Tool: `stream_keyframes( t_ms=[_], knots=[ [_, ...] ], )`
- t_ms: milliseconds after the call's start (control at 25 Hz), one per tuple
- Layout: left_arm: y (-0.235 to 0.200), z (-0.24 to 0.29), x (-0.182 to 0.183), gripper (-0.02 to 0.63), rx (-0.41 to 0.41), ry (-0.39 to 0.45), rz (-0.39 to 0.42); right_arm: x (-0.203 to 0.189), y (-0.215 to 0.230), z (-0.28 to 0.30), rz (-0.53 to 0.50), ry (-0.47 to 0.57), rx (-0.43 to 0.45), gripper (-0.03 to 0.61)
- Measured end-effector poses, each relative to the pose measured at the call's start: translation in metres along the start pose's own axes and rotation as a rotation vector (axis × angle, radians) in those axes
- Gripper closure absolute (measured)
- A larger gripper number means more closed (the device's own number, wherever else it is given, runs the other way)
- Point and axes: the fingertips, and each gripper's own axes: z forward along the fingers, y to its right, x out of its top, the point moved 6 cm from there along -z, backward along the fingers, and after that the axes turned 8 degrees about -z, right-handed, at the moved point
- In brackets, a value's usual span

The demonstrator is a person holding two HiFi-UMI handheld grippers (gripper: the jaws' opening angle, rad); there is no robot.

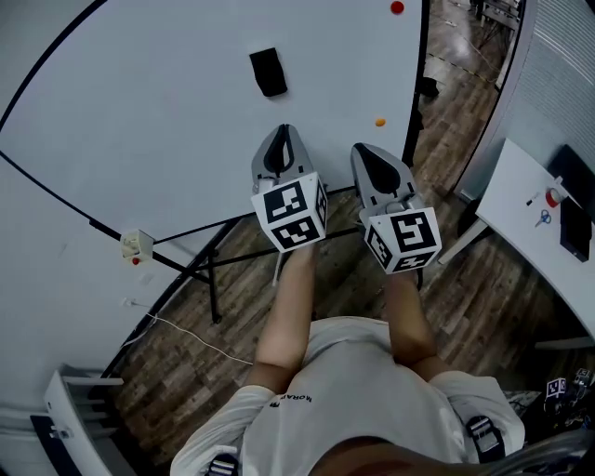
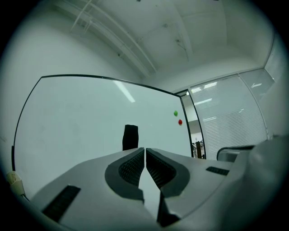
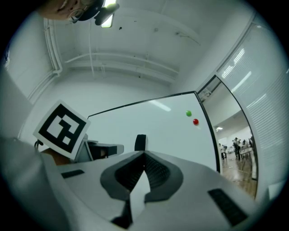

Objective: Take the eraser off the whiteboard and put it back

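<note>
A black eraser (image 1: 268,72) sticks on the whiteboard (image 1: 167,130), above and ahead of both grippers. My left gripper (image 1: 282,132) points at the board a short way below the eraser, jaws shut with nothing between them. The same eraser (image 2: 130,137) stands just beyond its closed tips (image 2: 145,149) in the left gripper view. My right gripper (image 1: 364,149) hangs beside it to the right, also shut and empty. Its own view shows the eraser (image 3: 140,142) straight past the closed tips (image 3: 144,154), apart from them.
A red magnet (image 1: 397,7) and an orange magnet (image 1: 379,121) sit near the board's right edge. The board's stand legs (image 1: 212,279) and a small box on its frame (image 1: 137,245) lie below left. A white table (image 1: 530,214) with small items is at right.
</note>
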Motion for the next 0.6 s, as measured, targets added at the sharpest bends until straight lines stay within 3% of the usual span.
stream_keyframes(
  t_ms=[320, 600],
  knots=[
    [-0.017, 0.031, 0.009, 0.606, 0.056, 0.006, -0.015, -0.007, 0.005, 0.007, 0.014, -0.004, -0.016, 0.565],
    [-0.026, 0.059, 0.008, 0.488, 0.077, -0.041, -0.015, -0.011, 0.011, 0.009, 0.028, -0.010, -0.027, 0.566]
  ],
)
